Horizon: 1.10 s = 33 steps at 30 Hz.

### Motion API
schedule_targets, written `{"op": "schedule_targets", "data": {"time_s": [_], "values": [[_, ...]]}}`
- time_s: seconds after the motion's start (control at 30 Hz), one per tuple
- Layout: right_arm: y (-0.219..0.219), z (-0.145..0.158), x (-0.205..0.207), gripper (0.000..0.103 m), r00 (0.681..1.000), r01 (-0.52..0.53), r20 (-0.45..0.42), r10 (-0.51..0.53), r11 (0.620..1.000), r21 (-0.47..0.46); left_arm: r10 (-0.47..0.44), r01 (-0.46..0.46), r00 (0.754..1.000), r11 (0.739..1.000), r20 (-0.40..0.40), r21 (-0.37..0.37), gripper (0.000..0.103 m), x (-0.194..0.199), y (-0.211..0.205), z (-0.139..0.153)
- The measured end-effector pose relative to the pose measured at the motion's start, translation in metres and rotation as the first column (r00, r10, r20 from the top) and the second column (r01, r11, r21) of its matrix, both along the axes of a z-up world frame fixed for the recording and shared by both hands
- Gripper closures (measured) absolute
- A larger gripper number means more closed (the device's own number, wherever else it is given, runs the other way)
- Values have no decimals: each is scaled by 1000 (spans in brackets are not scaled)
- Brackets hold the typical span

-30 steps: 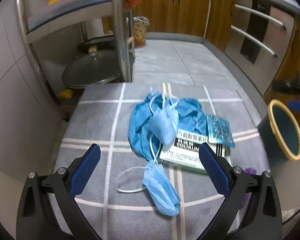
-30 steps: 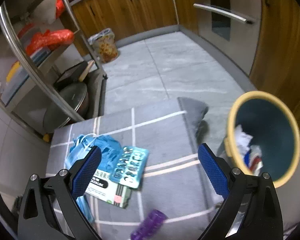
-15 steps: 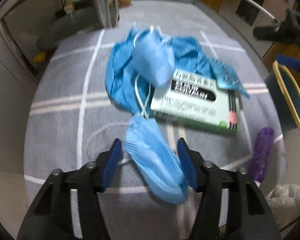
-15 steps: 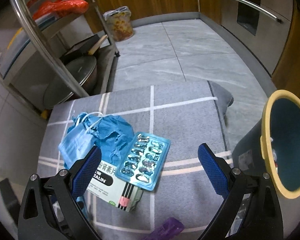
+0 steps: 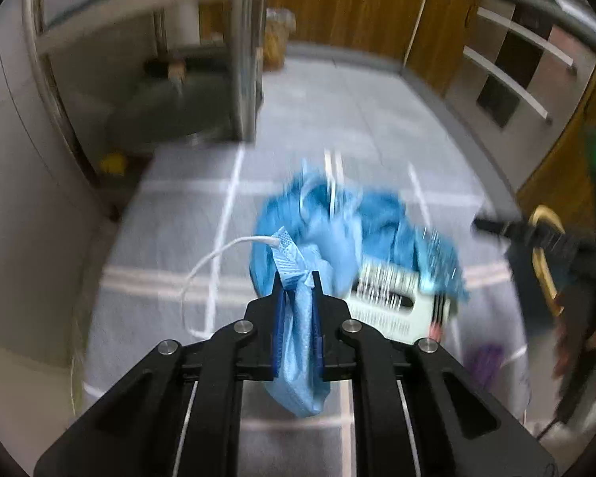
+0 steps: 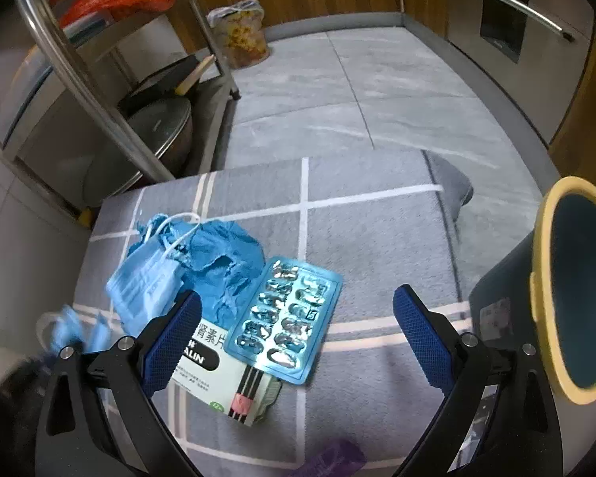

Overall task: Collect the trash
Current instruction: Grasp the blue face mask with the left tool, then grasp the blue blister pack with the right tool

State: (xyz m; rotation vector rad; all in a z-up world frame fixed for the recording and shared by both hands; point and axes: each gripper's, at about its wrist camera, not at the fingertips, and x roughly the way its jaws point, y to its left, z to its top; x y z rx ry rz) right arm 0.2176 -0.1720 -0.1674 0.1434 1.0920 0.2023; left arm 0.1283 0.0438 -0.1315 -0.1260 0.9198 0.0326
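My left gripper (image 5: 298, 282) is closing its jaws on a light blue face mask (image 5: 300, 342); the pads pinch it and it hangs lifted, its white ear loop (image 5: 202, 270) trailing left. Beyond it lie a crumpled blue glove (image 5: 337, 214) and a white medicine box (image 5: 393, 298), blurred. My right gripper (image 6: 297, 296) stands open above a blue blister pack (image 6: 286, 318) that rests on the medicine box (image 6: 226, 377). A second face mask (image 6: 147, 290) and the blue glove (image 6: 222, 262) lie left of it. A dark bin with a yellow rim (image 6: 544, 238) stands at the right.
All this lies on a grey cloth with white lines (image 6: 377, 238). A purple object (image 6: 333, 461) sits at its near edge. A metal rack with a pot lid (image 6: 147, 131) stands behind on the left, a tied bag (image 6: 242, 35) on the floor, wooden cabinets beyond.
The left gripper dropped over the near mask, shut on it and lifted it off the cloth. The right gripper sank toward the blister pack and stayed open.
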Motion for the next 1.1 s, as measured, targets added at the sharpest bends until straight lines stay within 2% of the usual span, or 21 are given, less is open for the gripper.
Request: {"op": "schedule_targets", "data": {"time_s": [0.13,0.27,0.53,0.7,0.87,0.93,1.03,1.1], "values": [[6,-8,2,7,1000,-10,-25,10,1000,-1,3,-1,997,1000,80,-16,92,9,9,27],[14,-15,5,7,999,-29,-41,29,999,-17,-7,8,993,1000,116,-8,92,14,8,35],[31,-44,15,7,991,-26,-129,24,1000,-12,-33,37,989,999,142,-27,92,19,0,42],[33,-65,20,7,983,17,-180,-18,1000,-8,-65,69,987,997,148,-22,92,23,-9,43],[37,-72,23,7,981,16,-195,-19,1000,-14,-92,94,985,996,145,-8,92,25,-16,42],[38,-72,23,9,980,18,-195,-23,999,-28,-95,97,985,995,143,-6,92,25,-16,41],[37,-69,24,24,981,24,-189,-35,998,-62,-93,95,986,995,142,-9,92,26,-15,40],[35,-68,24,29,981,23,-192,-34,998,-62,-90,93,986,996,141,-11,92,27,-14,40]]}}
